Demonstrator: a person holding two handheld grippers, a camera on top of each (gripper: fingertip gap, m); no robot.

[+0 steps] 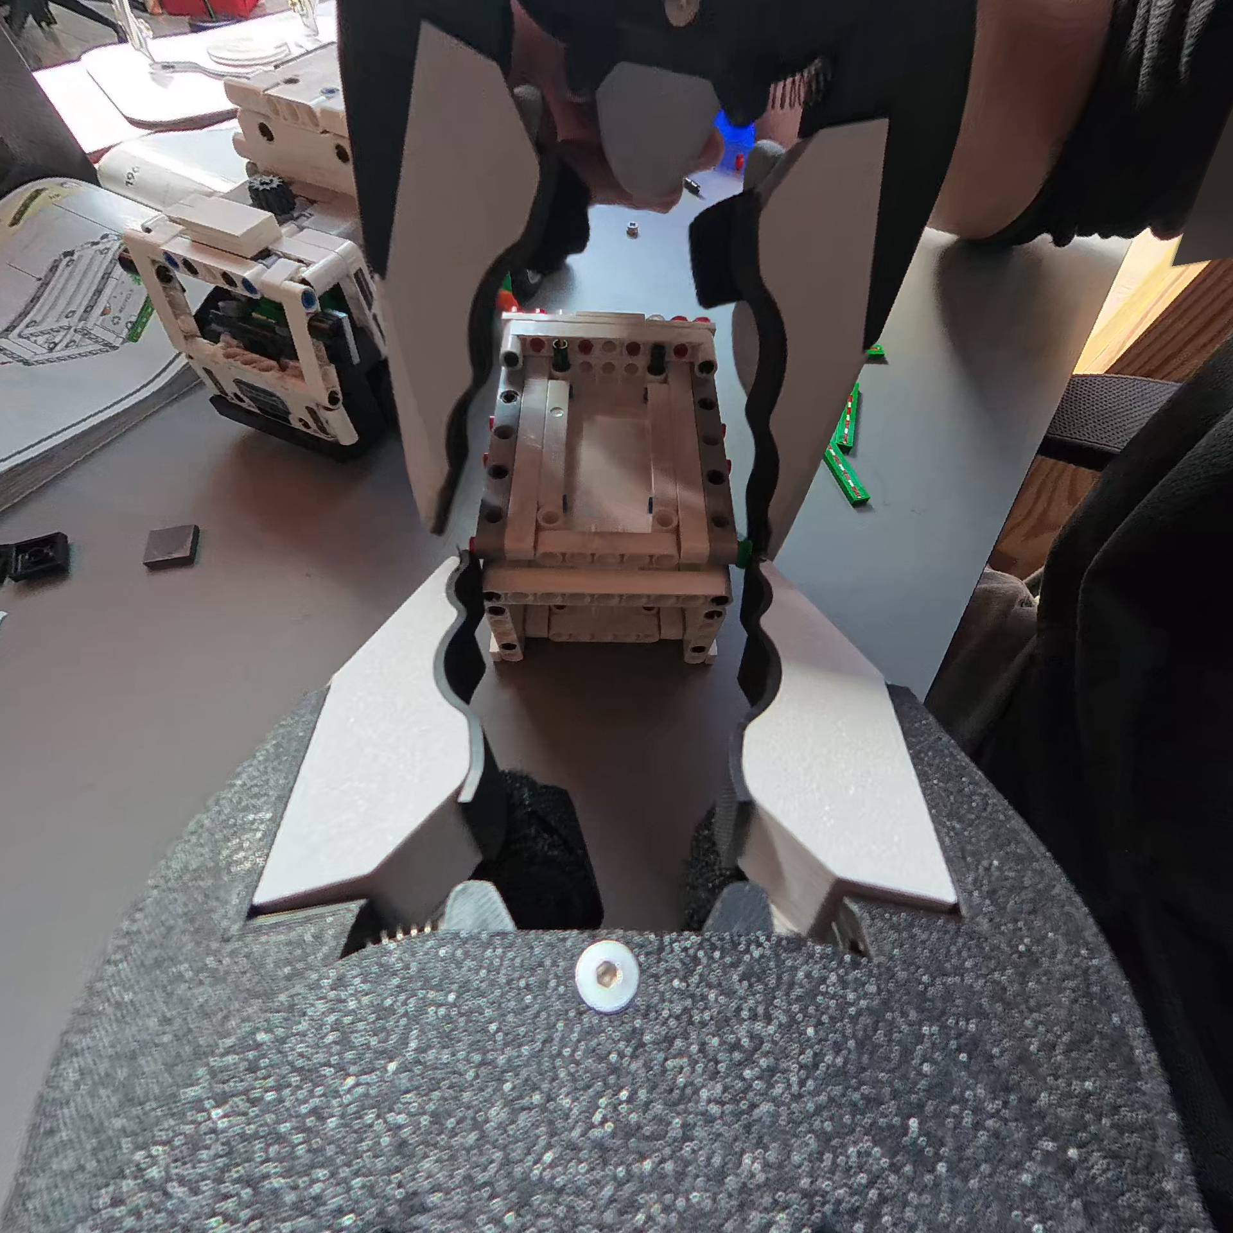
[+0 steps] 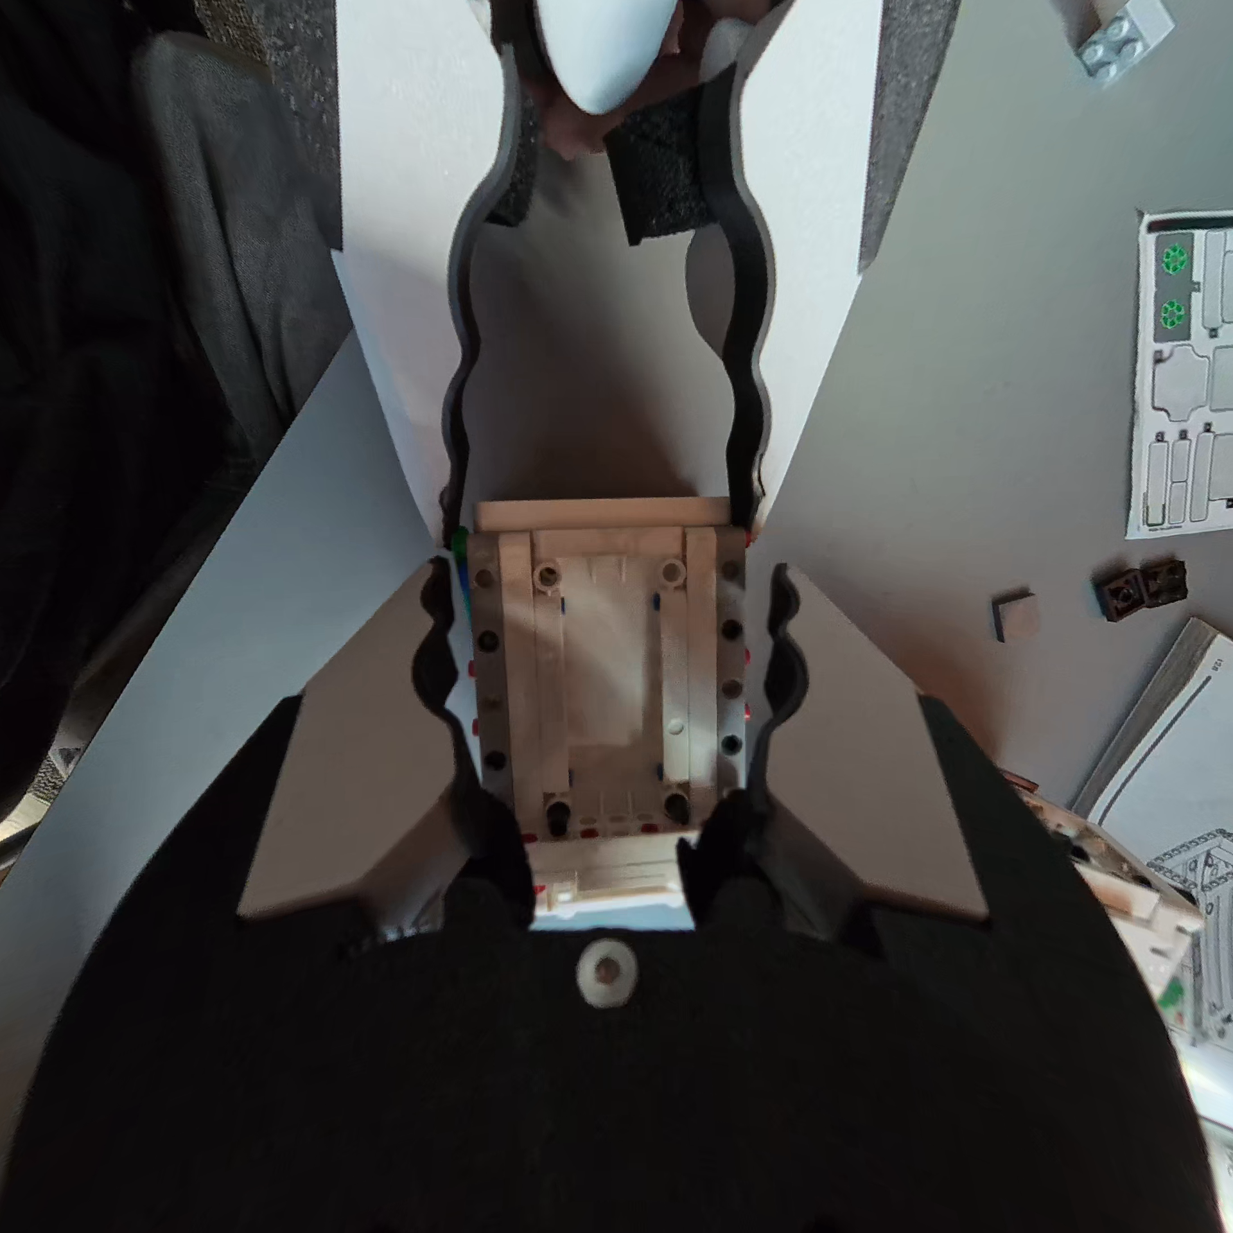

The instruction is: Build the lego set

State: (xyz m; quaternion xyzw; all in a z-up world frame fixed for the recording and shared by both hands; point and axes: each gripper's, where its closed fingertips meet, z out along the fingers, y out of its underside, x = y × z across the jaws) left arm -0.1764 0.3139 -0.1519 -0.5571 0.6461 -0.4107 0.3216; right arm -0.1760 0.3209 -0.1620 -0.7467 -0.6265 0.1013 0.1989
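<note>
Gripping white lego box frame [image 1: 604,467] — left gripper [image 1: 604,564], right gripper [image 2: 604,580] opposite

Instruction booklet [image 1: 60,320] cut by left edge; sticker sheet [image 2: 1184,373] cropped right.

Glossy plastic lego box [image 1: 604,467] on smooth matt table [image 1: 233,667]; paper booklet [image 1: 60,333].

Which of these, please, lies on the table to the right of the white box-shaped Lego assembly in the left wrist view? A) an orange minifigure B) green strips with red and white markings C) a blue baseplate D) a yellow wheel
B: green strips with red and white markings lie right of the white box-shaped Lego assembly.
</note>
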